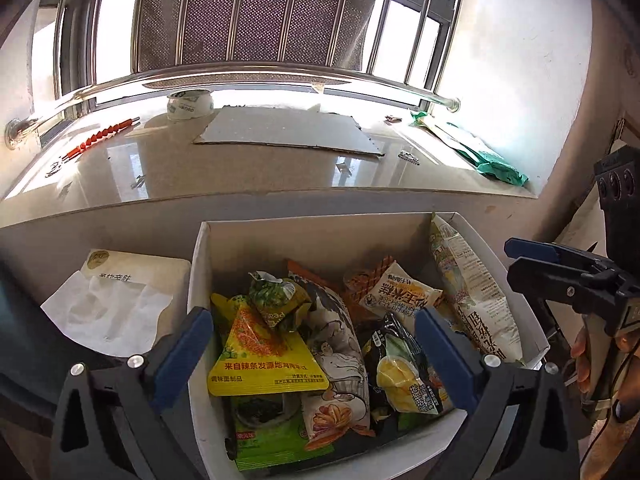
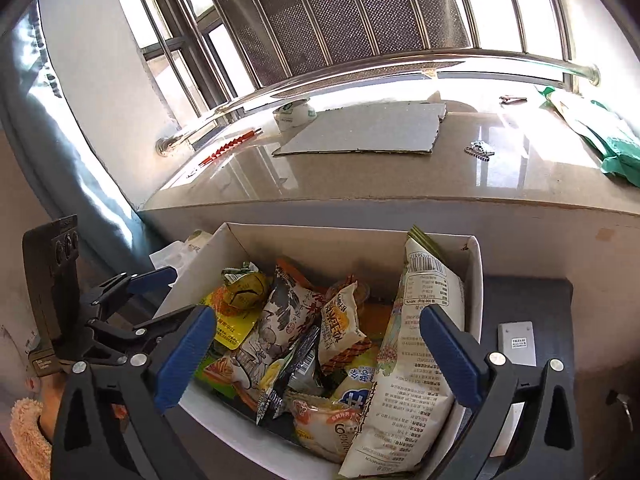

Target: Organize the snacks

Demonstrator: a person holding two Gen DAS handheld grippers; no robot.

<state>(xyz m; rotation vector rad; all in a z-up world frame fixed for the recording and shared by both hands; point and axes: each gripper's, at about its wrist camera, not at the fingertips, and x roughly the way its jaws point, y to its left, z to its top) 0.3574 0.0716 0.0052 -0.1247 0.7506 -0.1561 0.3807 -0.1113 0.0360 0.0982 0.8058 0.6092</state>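
Note:
A white cardboard box stands below a stone windowsill and is filled with several snack packets. Among them are a yellow packet, a green pea packet, a black packet with yellow fruit and a tall white bag leaning on the right wall. My left gripper hangs open above the box's left half, holding nothing. My right gripper hangs open above the right half, also with nothing between its fingers.
A tissue pack lies left of the box. On the windowsill are a cardboard sheet, a tape roll, a red-orange rod and a green bag. A white remote lies right of the box.

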